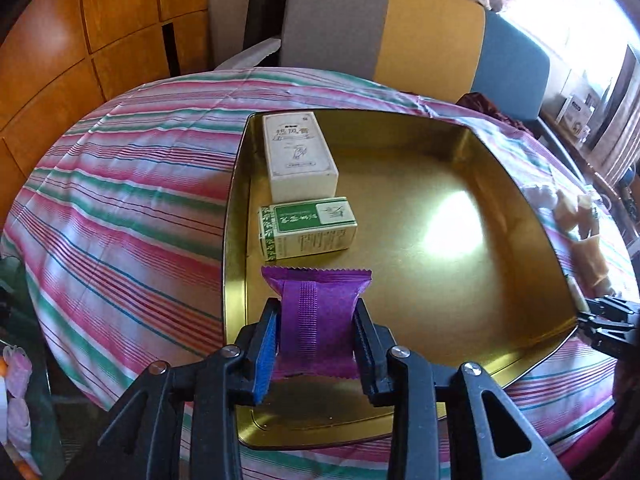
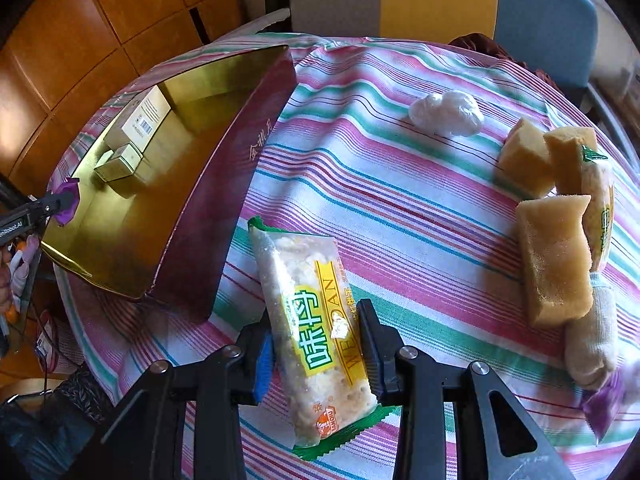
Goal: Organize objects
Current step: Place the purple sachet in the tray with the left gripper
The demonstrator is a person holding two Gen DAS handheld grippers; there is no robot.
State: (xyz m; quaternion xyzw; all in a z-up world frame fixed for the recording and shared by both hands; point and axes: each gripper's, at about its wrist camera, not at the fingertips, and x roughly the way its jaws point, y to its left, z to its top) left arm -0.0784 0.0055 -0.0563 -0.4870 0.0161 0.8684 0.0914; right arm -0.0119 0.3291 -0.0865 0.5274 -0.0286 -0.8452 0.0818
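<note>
My left gripper [image 1: 316,320] is shut on a purple snack packet [image 1: 316,300] and holds it over the near left part of a gold tin tray [image 1: 460,248]. A white box [image 1: 298,156] and a green-and-white box [image 1: 308,228] lie in the tray's left side. My right gripper [image 2: 316,332] has its jaws closed against a clear rice-cracker packet with green ends [image 2: 312,328], right of the tray [image 2: 224,168] on the striped cloth. The left gripper [image 2: 60,204] with the purple packet shows at the tray's left edge.
On the striped tablecloth [image 2: 400,200] to the right lie yellow sponge blocks [image 2: 552,256], a white wrapped lump [image 2: 446,114], another snack packet [image 2: 600,208], a rolled white cloth [image 2: 592,336] and a purple packet [image 2: 604,404]. A grey, yellow and blue chair back [image 1: 400,28] stands behind the table.
</note>
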